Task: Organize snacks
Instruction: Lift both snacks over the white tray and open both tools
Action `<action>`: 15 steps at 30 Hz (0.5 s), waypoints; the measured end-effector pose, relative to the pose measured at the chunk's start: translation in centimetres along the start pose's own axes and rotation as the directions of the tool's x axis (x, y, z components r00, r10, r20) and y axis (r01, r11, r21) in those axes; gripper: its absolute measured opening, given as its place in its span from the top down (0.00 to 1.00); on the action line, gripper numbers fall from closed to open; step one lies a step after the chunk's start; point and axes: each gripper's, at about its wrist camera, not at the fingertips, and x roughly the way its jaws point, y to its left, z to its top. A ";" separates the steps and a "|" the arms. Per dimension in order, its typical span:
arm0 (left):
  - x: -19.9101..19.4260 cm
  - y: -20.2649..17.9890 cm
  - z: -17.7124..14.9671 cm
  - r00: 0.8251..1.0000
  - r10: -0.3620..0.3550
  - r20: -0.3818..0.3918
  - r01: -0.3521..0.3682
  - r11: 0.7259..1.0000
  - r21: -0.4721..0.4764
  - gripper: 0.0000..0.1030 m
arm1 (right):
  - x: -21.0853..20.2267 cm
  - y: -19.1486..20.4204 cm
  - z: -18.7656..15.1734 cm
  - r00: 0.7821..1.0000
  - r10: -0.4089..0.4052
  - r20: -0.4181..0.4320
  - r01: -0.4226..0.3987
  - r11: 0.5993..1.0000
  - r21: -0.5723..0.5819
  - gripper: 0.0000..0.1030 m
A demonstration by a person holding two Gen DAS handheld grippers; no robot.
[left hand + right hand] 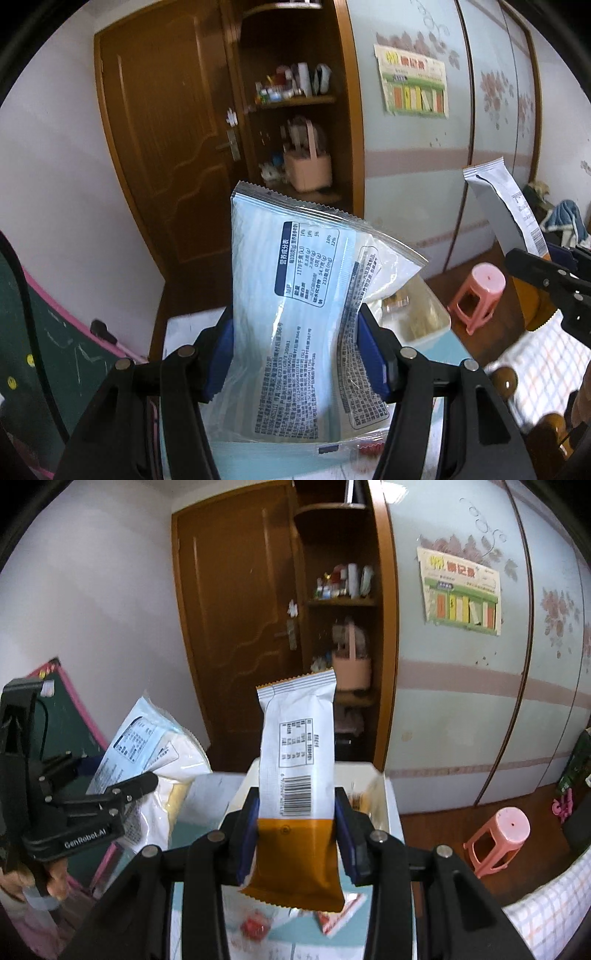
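1. Chalkboard (44,332) – green w/ pink frame, leaning at 9 o'clock.
2. Left gripper (295,354) – blue fingers (218,354) clamped on pale-blue snack bag (291,295); bag upright, label side facing camera, raised above table (184,328).
3. White bin (389,797) – on table, 12 o'clock behind both packs; snacks inside.
4. Right gripper (297,834) – fingers clamped on white-and-orange snack bar (295,775); upright, barcode side facing camera, orange end low.
5. Pink stool (498,834) – floor, 3 o'clock.

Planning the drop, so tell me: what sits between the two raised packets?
Nothing. In the right wrist view, only air and the far wall separate the blue packet from the white-and-orange packet.
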 end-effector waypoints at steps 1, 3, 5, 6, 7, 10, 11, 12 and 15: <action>0.2 -0.1 0.5 1.000 0.004 0.010 -0.004 1.000 0.001 0.42 | 0.3 -0.1 0.6 1.000 -0.005 0.008 0.005 1.000 0.002 0.63; 0.8 -0.4 1.6 1.000 0.011 0.025 -0.012 1.000 0.005 0.42 | 1.1 -0.3 1.3 1.000 -0.012 0.012 0.012 1.000 0.015 0.63; 1.5 -0.6 2.3 0.999 0.013 0.032 -0.013 1.000 0.001 0.42 | 2.3 -0.8 1.9 1.000 -0.007 0.008 0.007 0.999 0.039 0.63; 1.9 -0.6 2.6 0.999 0.011 0.033 -0.011 1.000 -0.004 0.42 | 2.5 -0.9 2.0 1.000 -0.009 0.007 0.009 0.999 0.047 0.63; 2.4 -0.6 2.7 0.999 0.008 0.035 -0.008 1.000 -0.011 0.42 | 3.3 -1.1 2.1 1.000 -0.012 0.005 0.012 0.998 0.055 0.63; 4.5 -0.6 3.0 0.999 0.001 0.036 0.000 0.999 -0.035 0.42 | 5.3 -1.6 2.0 1.000 -0.024 -0.009 0.025 0.997 0.077 0.63; 5.6 -0.7 2.9 1.000 0.007 0.030 -0.006 0.999 -0.037 0.42 | 5.9 -1.9 1.9 1.000 -0.026 -0.016 0.028 0.996 0.083 0.63; 6.4 -0.7 2.7 1.000 0.009 0.024 -0.008 0.999 -0.041 0.42 | 6.7 -2.1 1.9 0.999 -0.029 -0.026 0.031 0.995 0.093 0.63; 9.0 -0.9 2.4 1.000 0.006 -0.003 -0.007 0.998 -0.058 0.42 | 9.0 -3.0 1.4 0.998 -0.023 -0.062 0.031 0.992 0.123 0.63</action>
